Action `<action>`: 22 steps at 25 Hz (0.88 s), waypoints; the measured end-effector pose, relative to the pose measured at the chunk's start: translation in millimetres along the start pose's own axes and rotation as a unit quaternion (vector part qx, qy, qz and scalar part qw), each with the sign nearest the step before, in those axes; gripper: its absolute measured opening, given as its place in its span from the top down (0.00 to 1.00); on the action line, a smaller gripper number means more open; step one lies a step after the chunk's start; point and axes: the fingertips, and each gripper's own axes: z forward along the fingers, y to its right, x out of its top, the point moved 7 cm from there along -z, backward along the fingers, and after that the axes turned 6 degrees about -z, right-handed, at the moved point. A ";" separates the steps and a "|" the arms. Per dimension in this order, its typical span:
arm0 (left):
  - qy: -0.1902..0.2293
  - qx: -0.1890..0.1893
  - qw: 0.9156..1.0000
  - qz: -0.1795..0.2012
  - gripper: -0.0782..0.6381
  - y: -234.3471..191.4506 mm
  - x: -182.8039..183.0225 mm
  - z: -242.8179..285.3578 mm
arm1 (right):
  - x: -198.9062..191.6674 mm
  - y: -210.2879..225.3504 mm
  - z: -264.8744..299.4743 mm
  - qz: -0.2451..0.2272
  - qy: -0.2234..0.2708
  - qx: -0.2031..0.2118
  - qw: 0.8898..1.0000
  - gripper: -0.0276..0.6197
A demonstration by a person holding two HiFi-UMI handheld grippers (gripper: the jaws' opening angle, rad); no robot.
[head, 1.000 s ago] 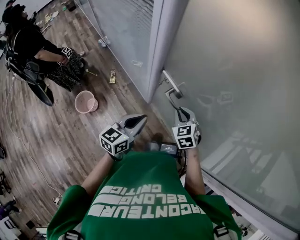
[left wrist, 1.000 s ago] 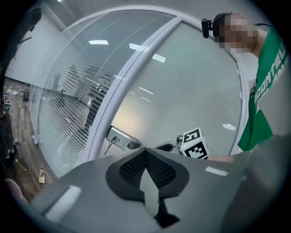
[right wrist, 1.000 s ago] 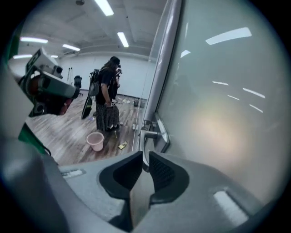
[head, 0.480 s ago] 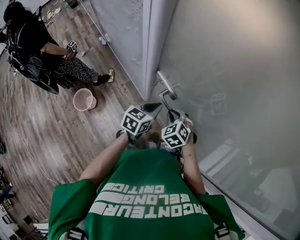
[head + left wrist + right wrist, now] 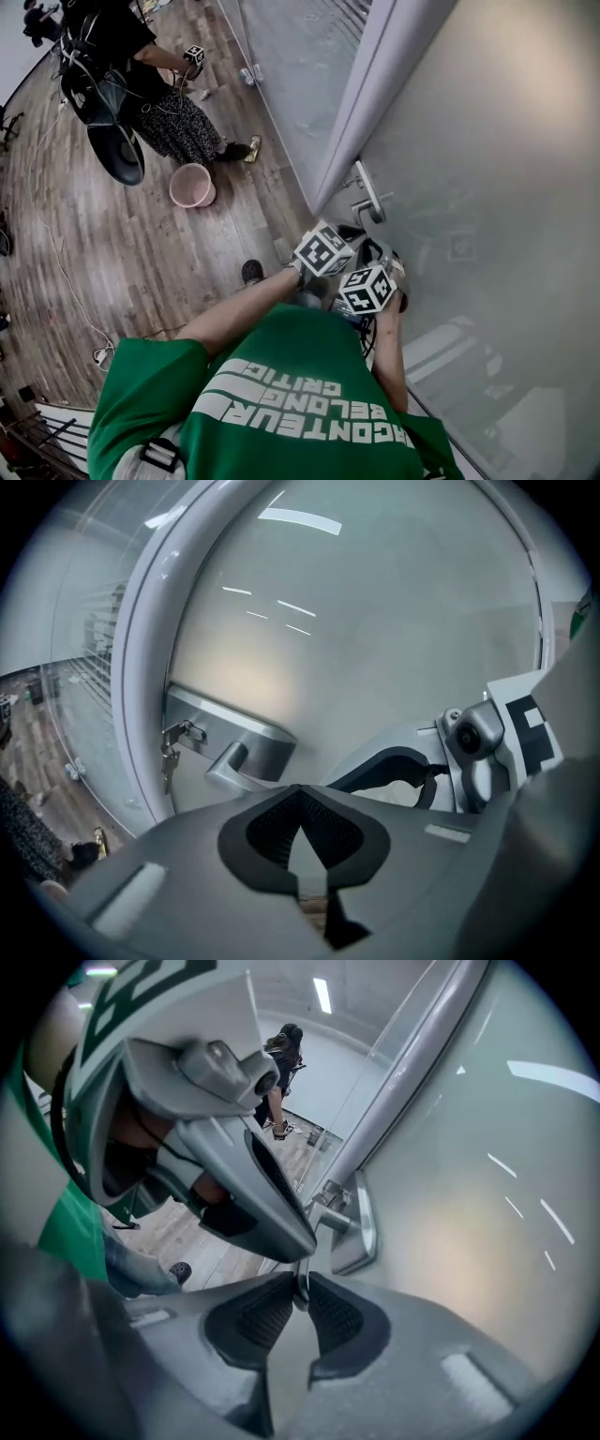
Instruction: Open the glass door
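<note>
Right tool (image 5: 298,1288) gripping handle (image 5: 335,1218), shirt (image 5: 281,412) reads BELONG

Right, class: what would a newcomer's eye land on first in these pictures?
Probably the left gripper and right gripper, crowded together right by the lever handle of the frosted glass door. After that, the pink wastebasket on the wooden floor beside a person in black, upper left.

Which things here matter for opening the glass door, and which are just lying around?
For the job: glass door, door handle, hanging keys, left gripper, right gripper.
Lying about: pink basket, small yellowish item.
</note>
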 end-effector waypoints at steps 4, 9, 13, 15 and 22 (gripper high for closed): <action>0.000 0.000 1.000 -0.008 0.87 0.0 -4.5 2.5 | 0.1 0.4 -0.1 0.012 0.001 0.009 1.000 0.89; 0.001 0.000 1.000 -0.017 0.87 0.0 -1.9 2.6 | -0.6 4.1 -3.0 0.028 0.011 0.012 0.999 0.89; -0.003 -0.001 1.000 -0.024 0.87 0.1 -1.8 3.3 | -0.8 4.3 -0.7 0.038 0.016 0.016 0.999 0.89; -0.007 -0.004 1.000 -0.028 0.87 -0.2 -2.2 3.5 | 0.2 4.3 0.1 0.041 0.015 0.020 0.999 0.89; -0.008 -0.015 0.999 -0.038 0.87 -1.0 -1.5 2.1 | 0.4 4.6 3.0 0.058 0.022 0.027 0.998 0.89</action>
